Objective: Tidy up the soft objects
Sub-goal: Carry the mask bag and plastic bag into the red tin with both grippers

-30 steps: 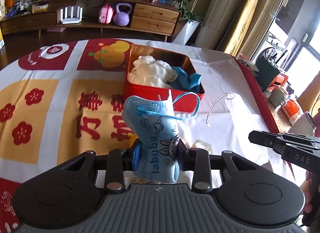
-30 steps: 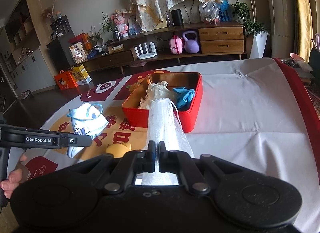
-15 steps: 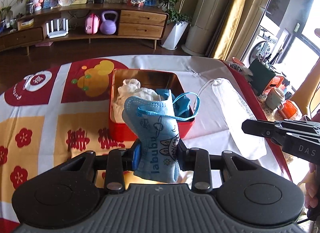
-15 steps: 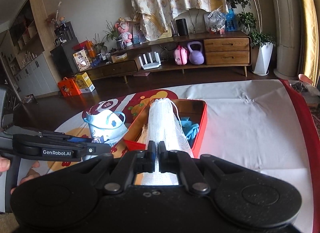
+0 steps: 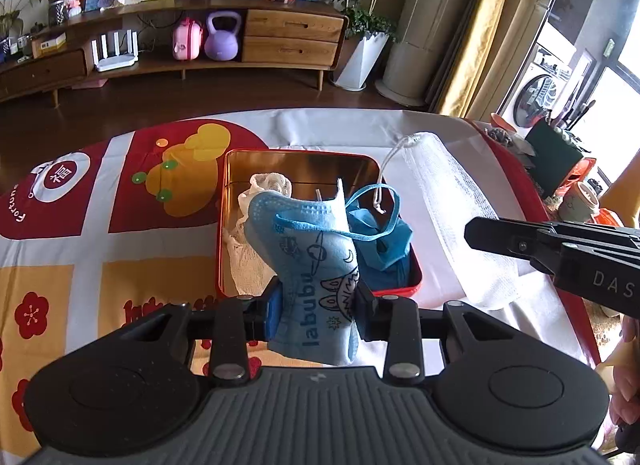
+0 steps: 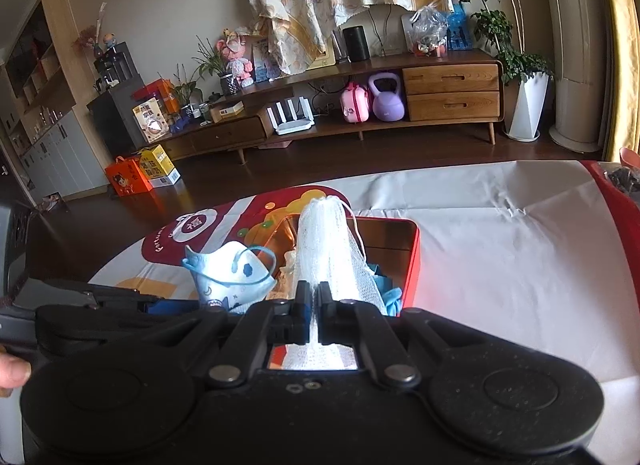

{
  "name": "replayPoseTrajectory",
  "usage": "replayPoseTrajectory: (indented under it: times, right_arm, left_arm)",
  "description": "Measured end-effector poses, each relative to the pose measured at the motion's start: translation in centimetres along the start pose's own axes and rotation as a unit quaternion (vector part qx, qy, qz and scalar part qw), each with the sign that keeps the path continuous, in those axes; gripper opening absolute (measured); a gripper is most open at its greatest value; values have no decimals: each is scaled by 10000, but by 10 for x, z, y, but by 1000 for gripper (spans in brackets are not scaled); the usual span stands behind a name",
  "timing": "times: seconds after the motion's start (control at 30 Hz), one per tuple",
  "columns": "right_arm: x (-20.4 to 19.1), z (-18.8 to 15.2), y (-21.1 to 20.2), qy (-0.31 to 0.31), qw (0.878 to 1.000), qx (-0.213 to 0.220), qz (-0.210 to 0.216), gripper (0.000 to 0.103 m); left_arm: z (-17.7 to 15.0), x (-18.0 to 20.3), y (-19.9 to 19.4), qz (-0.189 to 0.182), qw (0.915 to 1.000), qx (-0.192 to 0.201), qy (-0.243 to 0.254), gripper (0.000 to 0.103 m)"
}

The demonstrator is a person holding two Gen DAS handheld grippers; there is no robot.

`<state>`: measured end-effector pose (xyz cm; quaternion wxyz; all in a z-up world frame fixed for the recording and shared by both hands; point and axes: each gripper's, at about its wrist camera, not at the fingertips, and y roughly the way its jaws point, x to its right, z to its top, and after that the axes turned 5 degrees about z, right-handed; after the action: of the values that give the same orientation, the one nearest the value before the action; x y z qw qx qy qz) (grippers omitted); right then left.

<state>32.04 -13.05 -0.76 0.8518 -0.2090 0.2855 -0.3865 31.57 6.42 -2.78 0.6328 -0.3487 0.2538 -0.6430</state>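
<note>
Carrying stuff over the red tin [image 5: 320,153]: left hand-held gripper [image 5: 316,305] clamping face mask [image 5: 316,249], right hand-held gripper [image 6: 314,305] pinching mesh bag [image 6: 332,249]; I'd lower before letting go.

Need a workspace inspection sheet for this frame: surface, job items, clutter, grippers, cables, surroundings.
Surface: table under a white cloth with red and yellow prints.
Job's things: open red metal tin holding white cloth and blue fabric; light blue printed face mask; white mesh drawstring pouch.
Clutter: nothing seen on the cloth near the tin.
Grippers: left gripper shut on the mask over the tin; right gripper shut on the pouch beside the tin.
Cables: nothing seen on the table; the pouch's drawstring hangs loose.
Surroundings: wooden sideboard, purple kettlebell, potted plant, yellow curtains.
</note>
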Motion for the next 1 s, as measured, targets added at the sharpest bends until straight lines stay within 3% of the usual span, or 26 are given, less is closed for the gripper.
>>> replayPoseTrajectory:
  times: [0.47, 1.0]
  right_arm:
    - [34, 12, 70, 491, 9987, -156, -32, 4]
    - [50, 3, 119, 716, 9963, -475, -93, 6]
  left_arm:
    - [23, 0, 64, 190, 9996, -199, 64, 35]
    - [22, -7, 118, 225, 9985, -508, 5, 35]
